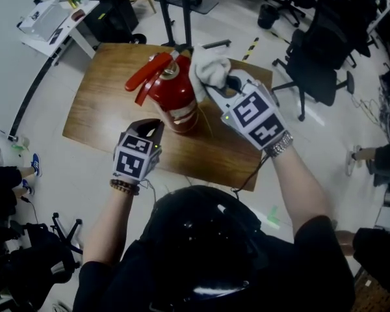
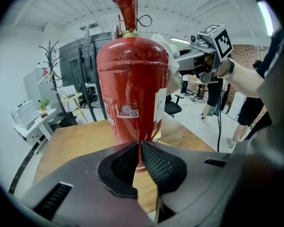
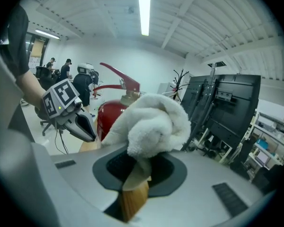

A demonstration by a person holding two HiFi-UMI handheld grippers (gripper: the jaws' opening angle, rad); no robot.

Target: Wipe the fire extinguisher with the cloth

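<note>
Pointing at the lower body of the fire extinguisher (image 1: 177, 103) from the near left, the left gripper (image 1: 153, 125) has its fingers pressed together with nothing between them; their tips sit just short of the red cylinder, and contact cannot be made out. The extinguisher stands upright near the middle of the wooden surface (image 1: 104, 119), its red lever (image 1: 143, 80) reaching out to the left of its top and a pull ring (image 2: 145, 20) hanging by the valve. Against the extinguisher's upper right shoulder lies a bunched white cloth (image 1: 208, 67). The right gripper (image 1: 216, 86), coming in from the extinguisher's right, has its fingers closed on a fold of that cloth. Further right of the extinguisher, off the surface, a black office chair (image 1: 318, 64) stands on the floor.
</note>
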